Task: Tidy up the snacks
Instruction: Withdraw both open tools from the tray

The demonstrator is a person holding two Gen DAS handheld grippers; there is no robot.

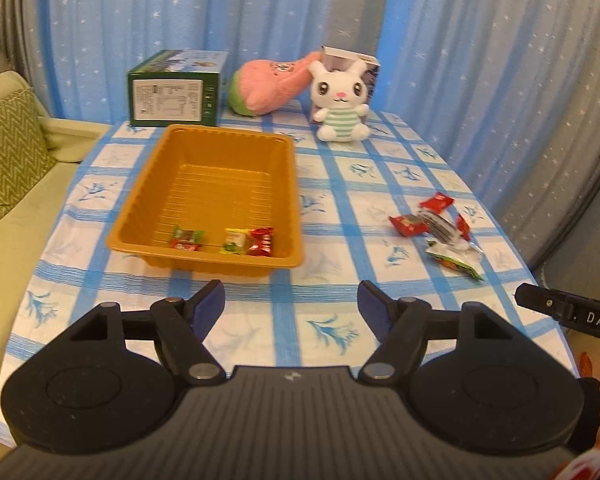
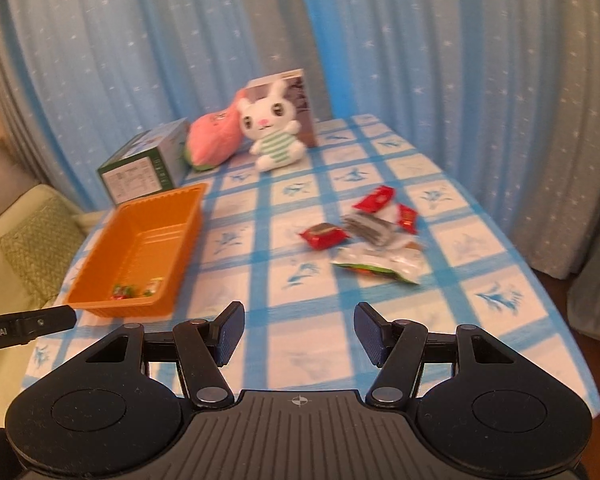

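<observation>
An orange plastic tray (image 1: pixel 152 200) (image 2: pixel 100 256) lies on the left of the table. It holds three small wrapped snacks at its near end: a green-red one (image 1: pixel 187 239), a yellow one (image 1: pixel 235 241) and a red one (image 1: pixel 261 241). A loose pile of snacks lies on the right: red packets (image 1: pixel 410 224) (image 2: pixel 324 236), a grey-striped packet (image 2: pixel 366 228) and a white-green bag (image 1: pixel 456 260) (image 2: pixel 380 266). My left gripper (image 1: pixel 291 305) is open and empty, just short of the tray's near rim. My right gripper (image 2: pixel 299 332) is open and empty, short of the pile.
A green box (image 1: pixel 172 88) (image 2: pixel 144 168), a pink plush (image 1: pixel 268 84) (image 2: pixel 214 140), a white rabbit plush (image 1: pixel 340 100) (image 2: pixel 274 132) and a picture box (image 2: pixel 300 100) stand at the far end. A sofa with a green cushion (image 1: pixel 8 152) is on the left. Blue curtains hang behind.
</observation>
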